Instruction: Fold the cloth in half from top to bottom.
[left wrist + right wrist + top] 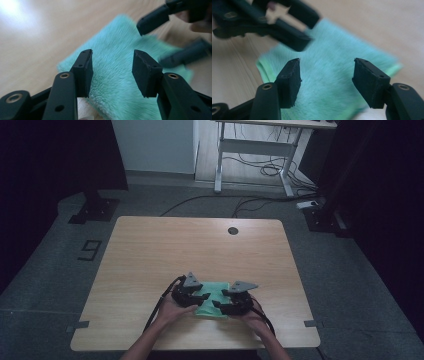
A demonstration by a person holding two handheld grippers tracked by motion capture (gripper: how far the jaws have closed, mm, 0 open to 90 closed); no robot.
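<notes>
A folded green fluffy cloth (212, 298) lies flat on the wooden table (150, 255) near its front edge. My left gripper (202, 296) sits at the cloth's left side and my right gripper (217, 298) at its right side, both tips over the cloth. In the left gripper view the jaws (112, 72) stand apart above the cloth (112, 82) with nothing pinched; the right gripper's fingers (152, 21) show beyond. In the right gripper view the jaws (327, 80) are also apart over the cloth (329, 75), with the left gripper's fingers (292, 40) at upper left.
A round cable hole (232, 230) sits at the table's far edge. Beyond it stand a desk frame (255, 160) and floor cables (260, 200). A dark stand base (94, 210) is at the far left.
</notes>
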